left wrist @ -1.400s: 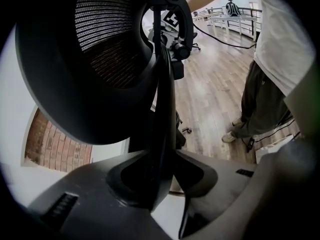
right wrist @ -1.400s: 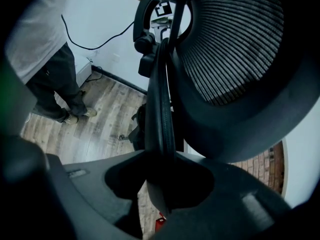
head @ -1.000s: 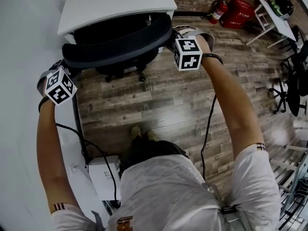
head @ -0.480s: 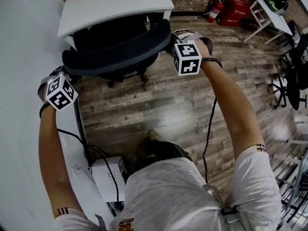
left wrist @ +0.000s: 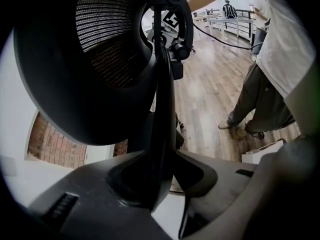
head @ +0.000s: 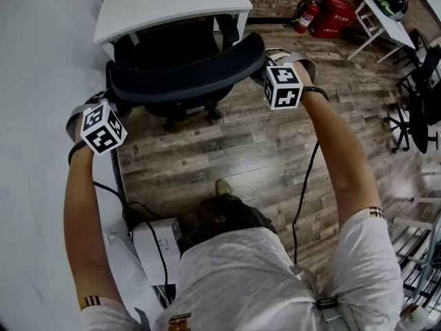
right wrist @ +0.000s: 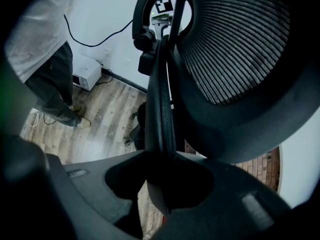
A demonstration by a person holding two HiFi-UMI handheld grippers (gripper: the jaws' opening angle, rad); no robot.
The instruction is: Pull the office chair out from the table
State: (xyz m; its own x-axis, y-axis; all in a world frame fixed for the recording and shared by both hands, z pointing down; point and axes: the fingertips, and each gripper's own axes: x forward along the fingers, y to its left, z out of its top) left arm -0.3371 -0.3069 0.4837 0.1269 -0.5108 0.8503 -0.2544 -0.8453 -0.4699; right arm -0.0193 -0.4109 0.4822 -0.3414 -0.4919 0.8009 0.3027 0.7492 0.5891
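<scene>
A black office chair with a mesh backrest (head: pixel 186 71) stands partly under the white table (head: pixel 172 2) at the top of the head view. My left gripper (head: pixel 110 103) is shut on the backrest's left rim, and my right gripper (head: pixel 262 65) is shut on its right rim. In the left gripper view the dark frame edge (left wrist: pixel 162 109) runs straight down into the left gripper (left wrist: pixel 160 184), clamped between both jaws. The right gripper view shows the same: the rim (right wrist: pixel 160 109) is pinched in the right gripper (right wrist: pixel 162 184), with the mesh (right wrist: pixel 240 44) beside it.
A white wall (head: pixel 34 116) runs along the left. A white box (head: pixel 155 243) with cables sits on the wood floor by my foot (head: pixel 222 188). A fire extinguisher (head: pixel 305 16), a red case (head: pixel 337 16), a small white table (head: pixel 386 23) and dark chairs (head: pixel 417 109) stand at the right.
Both grippers and the chair backrest have moved together away from the table, toward me and slightly right in the head view. More of the chair shows beyond the table edge. The grips are unchanged.
</scene>
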